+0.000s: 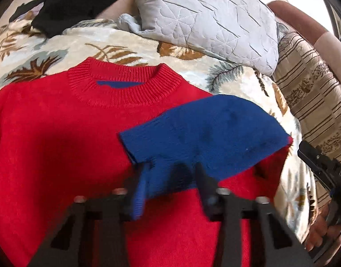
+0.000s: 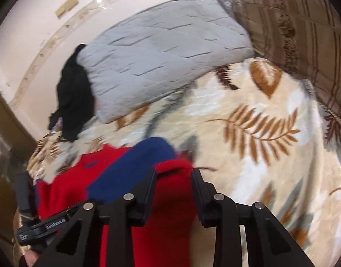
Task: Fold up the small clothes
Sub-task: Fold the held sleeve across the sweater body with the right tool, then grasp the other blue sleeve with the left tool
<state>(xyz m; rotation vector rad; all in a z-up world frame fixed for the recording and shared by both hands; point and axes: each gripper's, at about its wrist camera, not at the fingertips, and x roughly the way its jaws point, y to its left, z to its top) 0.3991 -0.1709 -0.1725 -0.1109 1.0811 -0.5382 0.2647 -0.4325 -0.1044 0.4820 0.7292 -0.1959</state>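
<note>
Claws first: the left claw [image 1: 170, 173], at the bottom centre of the left wrist view, has the blue sleeve [image 1: 206, 133] between its narrowly set fingers, the ribbed cuff hanging beside the left finger; blur hides whether the pads actually press on the knit. The right claw [image 2: 175, 182], at the bottom centre of the right wrist view, stands narrow too, with a red fold of the sweater lying between its fingers; the cloth fills the gap, yet no firm pinch can be made out.

Going by size, the bed [image 1: 126, 44] with its leaf-patterned blanket fills both views and carries everything. A grey quilted pillow [image 1: 206, 17] lies in the upper part of the frame, a black garment [image 1: 65, 4] at the upper left, a striped cushion [image 1: 308, 93] at the right. The red sweater [image 1: 59, 133] lies flat across the lower half, neckband toward the pillow. The blue sleeve is laid inward over the red body at centre right.

As a judgement, folding has only begun: one sleeve is turned in; the other sleeve and the body folds appear still to come.
</note>
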